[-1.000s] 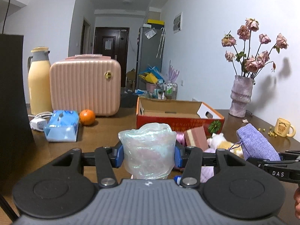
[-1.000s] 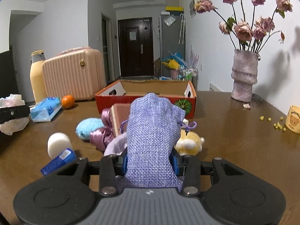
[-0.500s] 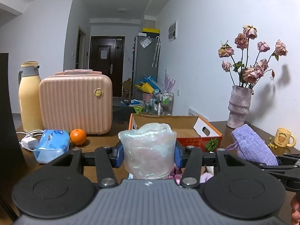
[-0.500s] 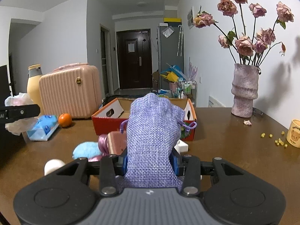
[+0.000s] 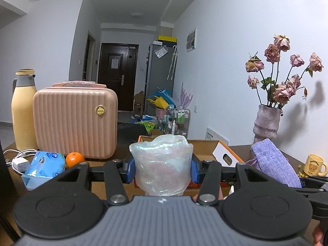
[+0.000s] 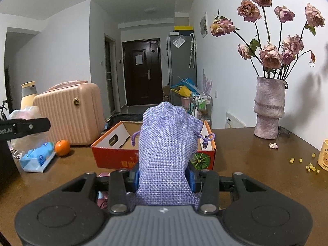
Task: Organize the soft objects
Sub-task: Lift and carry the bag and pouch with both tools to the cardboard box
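Carrying both loads — left gripper [image 5: 162,167] clamping the plastic bag [image 5: 162,164], right gripper [image 6: 164,177] clamping the purple pouch [image 6: 167,151] — hold both grips firm until fully over the open red box [image 6: 114,155].

- The left gripper [image 5: 162,169] with its plastic bag [image 5: 162,164] has gone up and closer to the red box [image 6: 155,153].
- The right gripper [image 6: 164,177] with its purple pouch [image 6: 166,153] rose too.
- The small toys on the table are now hidden below.
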The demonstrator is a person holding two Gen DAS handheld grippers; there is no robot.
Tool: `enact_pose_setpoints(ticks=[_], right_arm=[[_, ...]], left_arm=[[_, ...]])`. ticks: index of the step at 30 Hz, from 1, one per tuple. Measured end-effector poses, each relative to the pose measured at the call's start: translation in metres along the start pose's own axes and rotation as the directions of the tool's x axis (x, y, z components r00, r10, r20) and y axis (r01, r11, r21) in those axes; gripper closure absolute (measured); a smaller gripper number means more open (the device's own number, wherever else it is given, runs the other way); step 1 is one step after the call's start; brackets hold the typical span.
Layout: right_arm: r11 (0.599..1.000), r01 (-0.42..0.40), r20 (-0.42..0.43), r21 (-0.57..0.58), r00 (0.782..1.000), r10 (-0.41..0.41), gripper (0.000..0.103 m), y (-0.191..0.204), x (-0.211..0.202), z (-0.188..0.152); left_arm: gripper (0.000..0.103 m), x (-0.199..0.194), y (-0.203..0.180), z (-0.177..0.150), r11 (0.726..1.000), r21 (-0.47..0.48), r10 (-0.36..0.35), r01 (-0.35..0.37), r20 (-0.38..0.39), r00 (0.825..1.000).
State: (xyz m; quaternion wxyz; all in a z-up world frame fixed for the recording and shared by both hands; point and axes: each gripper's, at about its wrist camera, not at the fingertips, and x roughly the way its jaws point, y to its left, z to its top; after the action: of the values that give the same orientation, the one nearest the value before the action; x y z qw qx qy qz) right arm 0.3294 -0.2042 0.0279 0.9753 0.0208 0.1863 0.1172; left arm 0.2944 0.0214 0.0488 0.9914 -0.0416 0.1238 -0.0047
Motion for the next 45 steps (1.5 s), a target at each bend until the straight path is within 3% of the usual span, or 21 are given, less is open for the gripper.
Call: enact_pose_setpoints(ticks=[16,37,45], right_arm=[[1.0,0.017,0.04,0.004,0.999,-0.018,0.062,0.003,0.057,0.032],[0.999,0.046,0.002,-0.014,0.999,-0.046,0.062,0.0,0.155,0.066],[0.998,0.066,-0.069,-0.017,0.995,-0.067,0.062,-0.006,0.192,0.077]], left_arm=[[0.053,0.068,0.005,0.02,1.0,-0.018,0.004,-0.004,0.013,1.0],[0.053,0.153,0.014,0.046,1.0,-0.002,0.003,-0.003,0.018,1.0],[0.053,0.201,0.007,0.052,0.998,0.059,0.016,-0.014,-0.048,0.999]])
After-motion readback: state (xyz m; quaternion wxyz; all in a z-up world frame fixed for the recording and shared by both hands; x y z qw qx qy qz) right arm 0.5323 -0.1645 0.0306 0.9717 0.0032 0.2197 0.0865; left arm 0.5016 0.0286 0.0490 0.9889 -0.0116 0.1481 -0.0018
